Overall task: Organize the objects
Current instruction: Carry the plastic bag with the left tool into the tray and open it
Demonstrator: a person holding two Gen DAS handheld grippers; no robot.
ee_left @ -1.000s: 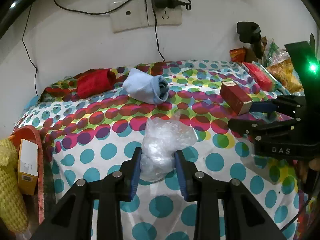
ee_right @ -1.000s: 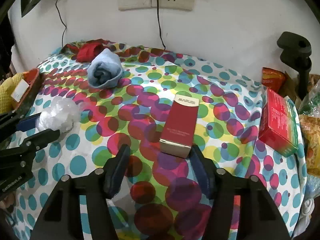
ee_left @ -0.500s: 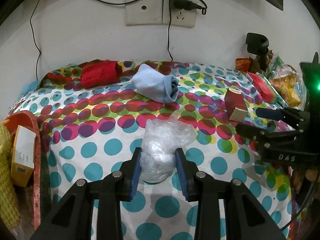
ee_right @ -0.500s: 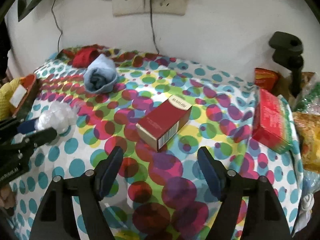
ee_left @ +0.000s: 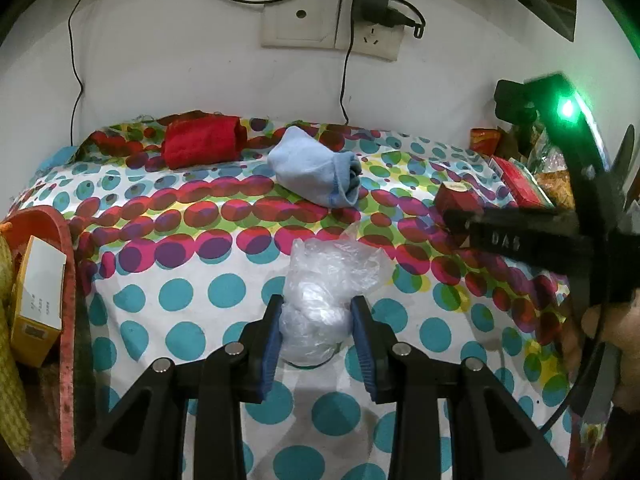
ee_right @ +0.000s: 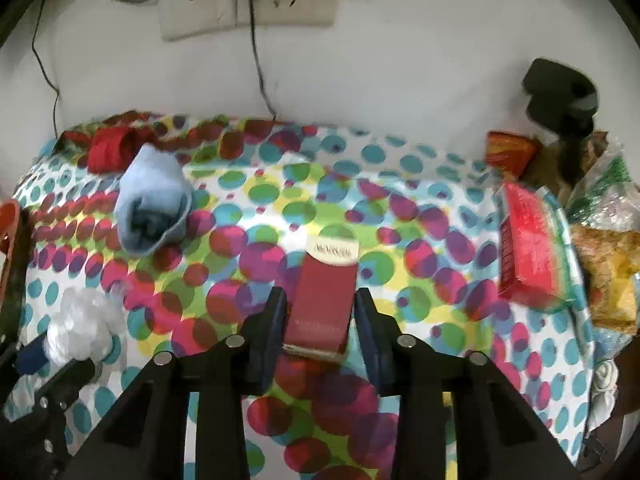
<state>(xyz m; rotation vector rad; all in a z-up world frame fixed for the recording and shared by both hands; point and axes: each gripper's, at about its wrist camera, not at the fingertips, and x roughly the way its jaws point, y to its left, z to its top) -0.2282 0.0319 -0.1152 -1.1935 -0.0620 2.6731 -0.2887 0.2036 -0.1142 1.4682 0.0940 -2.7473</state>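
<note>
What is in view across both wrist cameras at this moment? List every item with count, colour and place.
clear plastic bag: 1, clear white, between the left gripper's fingers
dark red box: 1, dark red, between the right gripper's fingers
blue cloth roll: 1, light blue, mid table toward the wall
red cloth roll: 1, red, far left by the wall
red flat box: 1, red with a green edge, right side of the table
snack bags: several, yellow and green, far right
yellow box: 1, yellow and white, in the orange basket at left
tablecloth: 1, polka dot
wall sockets: charger plugged in
left gripper: black
right gripper: black
</note>
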